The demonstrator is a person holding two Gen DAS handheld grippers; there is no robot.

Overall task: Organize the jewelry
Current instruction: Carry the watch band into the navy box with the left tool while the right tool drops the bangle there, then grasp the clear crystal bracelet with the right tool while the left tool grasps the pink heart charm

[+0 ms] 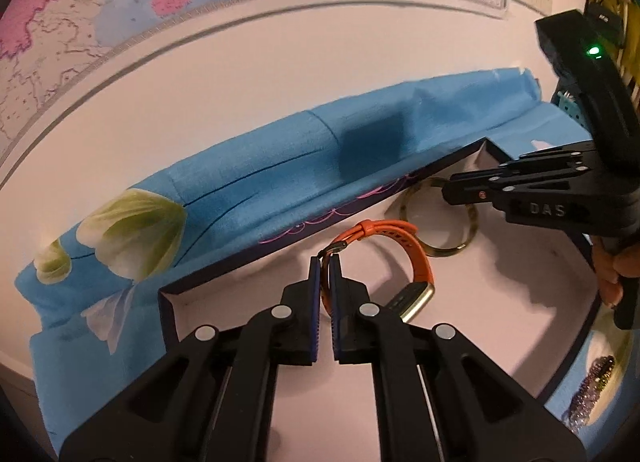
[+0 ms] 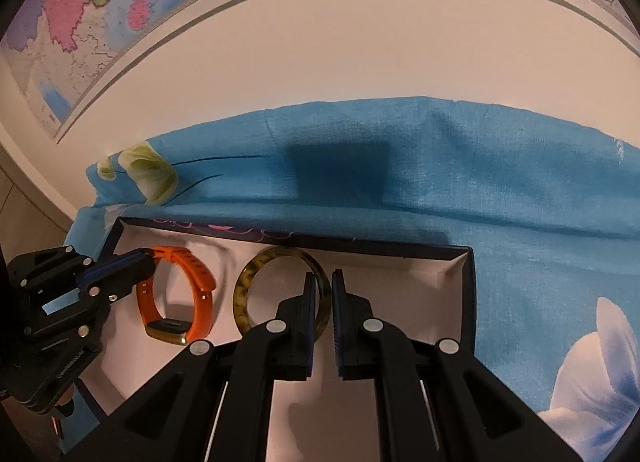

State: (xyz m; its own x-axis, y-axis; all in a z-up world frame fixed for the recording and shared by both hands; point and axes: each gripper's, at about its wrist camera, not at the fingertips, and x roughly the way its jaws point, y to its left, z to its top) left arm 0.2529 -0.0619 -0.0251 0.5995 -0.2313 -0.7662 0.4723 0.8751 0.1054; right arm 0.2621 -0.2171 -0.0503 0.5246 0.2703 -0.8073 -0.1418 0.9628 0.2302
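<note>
An orange-strapped watch [image 1: 404, 240] with a gold case stands on edge inside a shallow dark-rimmed box [image 1: 168, 294] with a white floor. My left gripper [image 1: 325, 262] is shut on the watch strap near its buckle; it also shows in the right wrist view [image 2: 146, 258]. A tortoiseshell bangle [image 2: 244, 282] stands to the right of the watch [image 2: 200, 282] in the same box [image 2: 468, 294]. My right gripper [image 2: 323, 280] is nearly closed around the bangle's right rim with a small gap; in the left wrist view its tips [image 1: 450, 187] overlap the bangle [image 1: 444, 250].
The box rests on a blue floral cloth [image 2: 520, 221] that rises against a white wall. A coloured map [image 1: 120, 1] hangs on the wall above. A dark sparkly item [image 1: 592, 390] lies on the cloth right of the box.
</note>
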